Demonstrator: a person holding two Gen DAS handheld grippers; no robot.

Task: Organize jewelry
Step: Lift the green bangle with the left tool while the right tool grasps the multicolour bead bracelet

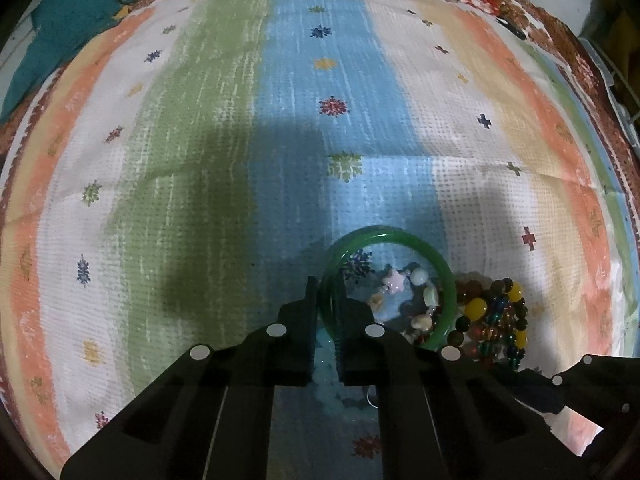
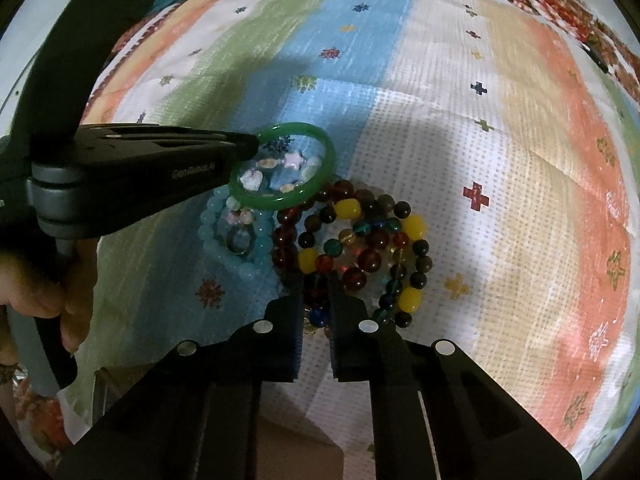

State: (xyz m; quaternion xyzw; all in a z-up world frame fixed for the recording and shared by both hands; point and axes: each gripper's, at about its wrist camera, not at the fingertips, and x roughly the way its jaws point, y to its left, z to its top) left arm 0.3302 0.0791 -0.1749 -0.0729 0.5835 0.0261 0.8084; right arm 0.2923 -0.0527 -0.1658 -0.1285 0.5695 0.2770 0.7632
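Observation:
My left gripper (image 1: 325,312) is shut on a green bangle (image 1: 448,280) and holds it over a jewelry pile on the striped cloth. In the right wrist view the bangle (image 2: 320,182) sits at the left gripper's tip (image 2: 250,146). Through the ring I see a pale star-and-shell bracelet (image 1: 394,282). A multicolored bead bracelet pile (image 2: 360,240) with yellow, red and dark beads lies just right of it. A light blue bead bracelet (image 2: 224,240) circles a small metal ring (image 2: 239,242). My right gripper (image 2: 316,312) is shut on a strand of the multicolored beads.
The striped cloth (image 1: 304,120) with orange, green, blue and white bands covers the surface. A teal cloth (image 1: 60,28) lies at the far left. A brown floral border (image 1: 520,0) runs along the far edge. A hand (image 2: 48,292) holds the left gripper's handle.

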